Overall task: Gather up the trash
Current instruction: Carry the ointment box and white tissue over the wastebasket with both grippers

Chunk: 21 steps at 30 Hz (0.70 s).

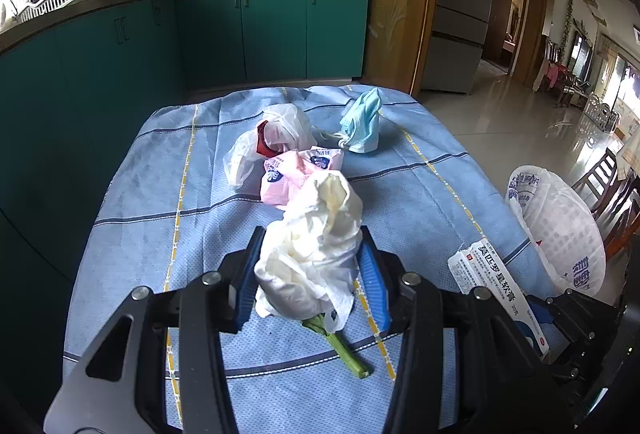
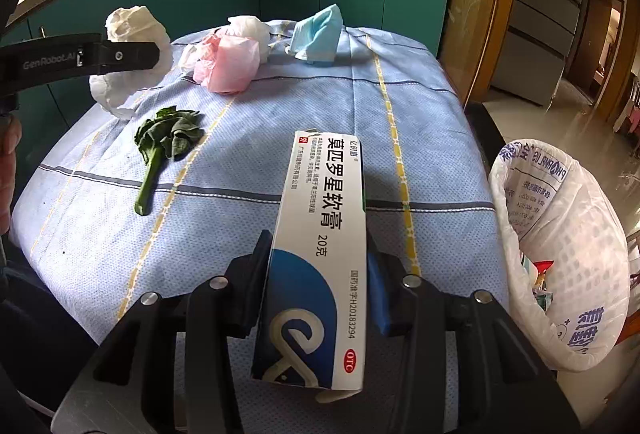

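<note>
My right gripper (image 2: 320, 254) clamps ointment box (image 2: 320, 246), long axis pointing away; my left gripper (image 1: 316, 262) grips crumpled tissue (image 1: 316, 246).

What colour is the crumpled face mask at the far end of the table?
The face mask is light blue with white ear loops, seen best in the left wrist view.

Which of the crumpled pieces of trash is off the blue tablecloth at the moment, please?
The crumpled white tissue paper, gripped in the left claw. The white plastic bag, pink plastic wrapper and light-blue face mask all lie on the cloth.
</note>
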Each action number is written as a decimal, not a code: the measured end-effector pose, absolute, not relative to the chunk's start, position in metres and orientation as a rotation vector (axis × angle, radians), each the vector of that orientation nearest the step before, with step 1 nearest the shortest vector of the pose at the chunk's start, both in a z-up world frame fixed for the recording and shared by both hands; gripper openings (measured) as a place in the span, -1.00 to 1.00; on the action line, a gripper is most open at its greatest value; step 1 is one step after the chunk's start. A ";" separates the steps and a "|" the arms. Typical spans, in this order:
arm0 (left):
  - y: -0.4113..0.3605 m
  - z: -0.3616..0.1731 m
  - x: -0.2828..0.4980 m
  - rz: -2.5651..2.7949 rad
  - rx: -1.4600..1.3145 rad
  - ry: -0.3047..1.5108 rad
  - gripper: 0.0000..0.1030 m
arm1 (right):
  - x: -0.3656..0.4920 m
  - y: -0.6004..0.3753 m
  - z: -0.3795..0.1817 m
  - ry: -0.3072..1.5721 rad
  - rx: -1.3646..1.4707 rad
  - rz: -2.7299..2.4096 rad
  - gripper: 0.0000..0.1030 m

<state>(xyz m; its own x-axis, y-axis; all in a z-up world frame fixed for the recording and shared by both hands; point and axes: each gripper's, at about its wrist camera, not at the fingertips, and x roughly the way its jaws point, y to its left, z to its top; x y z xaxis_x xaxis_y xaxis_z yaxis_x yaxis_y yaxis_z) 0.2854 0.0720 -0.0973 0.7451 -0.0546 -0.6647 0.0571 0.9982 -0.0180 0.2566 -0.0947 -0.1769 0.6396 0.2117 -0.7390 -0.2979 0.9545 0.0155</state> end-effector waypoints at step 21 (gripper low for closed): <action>0.064 -0.091 0.277 -0.071 0.006 0.685 -0.10 | 0.248 -0.118 -0.154 0.750 -0.040 0.256 -0.16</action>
